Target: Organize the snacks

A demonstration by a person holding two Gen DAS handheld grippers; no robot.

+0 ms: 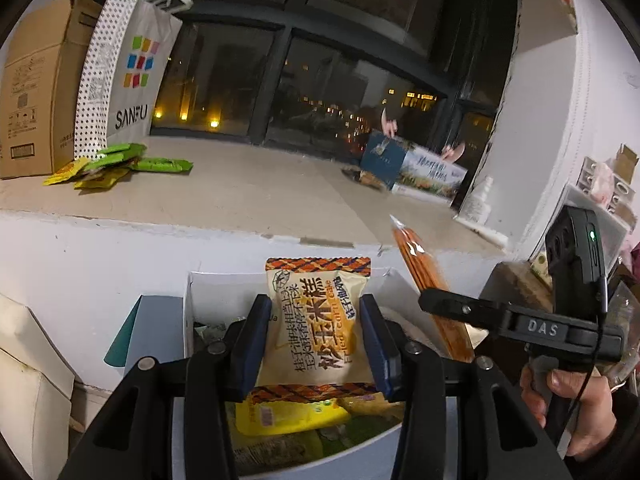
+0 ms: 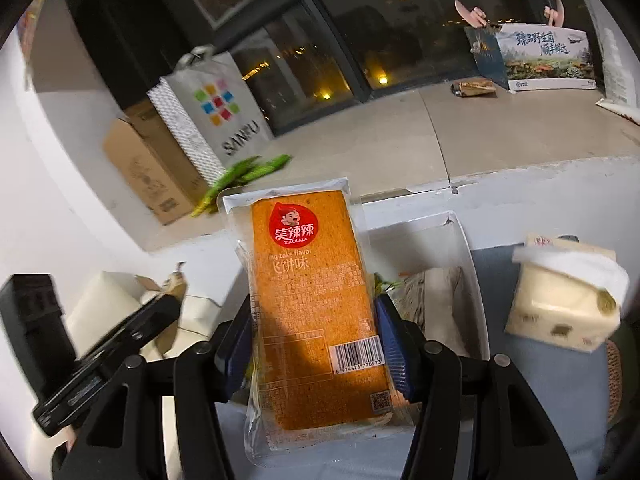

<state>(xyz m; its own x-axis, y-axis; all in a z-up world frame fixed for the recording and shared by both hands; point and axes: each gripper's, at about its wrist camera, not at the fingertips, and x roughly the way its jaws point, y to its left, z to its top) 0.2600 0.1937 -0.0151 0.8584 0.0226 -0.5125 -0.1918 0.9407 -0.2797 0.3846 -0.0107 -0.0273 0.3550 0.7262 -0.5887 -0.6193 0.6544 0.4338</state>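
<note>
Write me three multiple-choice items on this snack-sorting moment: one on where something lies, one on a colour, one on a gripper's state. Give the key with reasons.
1. Where does the pile of green and yellow snack packets lie?
A. On the windowsill, in front of the SANFU bag
B. Inside the white box
C. On the tissue pack

2. What colour is the snack inside the clear packet that the right gripper holds?
A. Green
B. Orange
C. Blue

3. What state is the left gripper in?
A. Open and empty
B. Shut on the fried corn cake packet
C. Shut on a cardboard box

Key: 1 A, the pile rests on the sill at the bag's foot. 2 B, the right wrist view shows an orange slab under a red logo. 3 B, both blue pads press the packet's sides.
</note>
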